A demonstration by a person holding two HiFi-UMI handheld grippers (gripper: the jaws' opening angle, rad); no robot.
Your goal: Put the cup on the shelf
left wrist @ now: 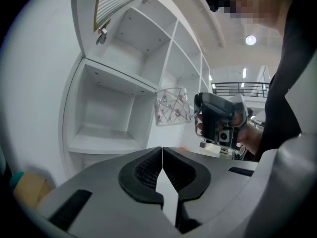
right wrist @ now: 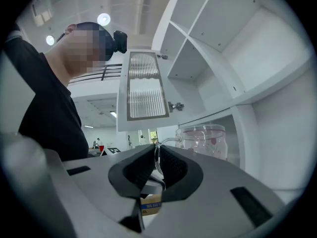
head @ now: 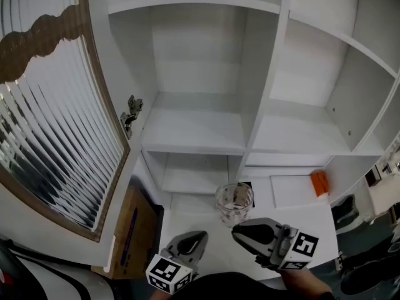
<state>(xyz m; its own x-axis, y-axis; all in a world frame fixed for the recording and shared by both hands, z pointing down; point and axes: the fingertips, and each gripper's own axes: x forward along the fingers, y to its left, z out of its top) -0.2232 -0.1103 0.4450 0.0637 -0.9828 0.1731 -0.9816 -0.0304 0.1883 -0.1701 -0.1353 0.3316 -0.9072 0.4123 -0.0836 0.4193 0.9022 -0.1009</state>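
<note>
The clear glass cup (head: 234, 204) is held by its handle in the jaws of the right gripper (right wrist: 157, 157), lower centre of frame. Placement on the white shelf (head: 194, 144) is not yet done. The jaws of the left gripper (left wrist: 162, 155) are closed and empty.

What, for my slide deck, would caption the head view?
Right claw holds a clear cup by its handle before white shelves; left claw shut, empty.
</note>
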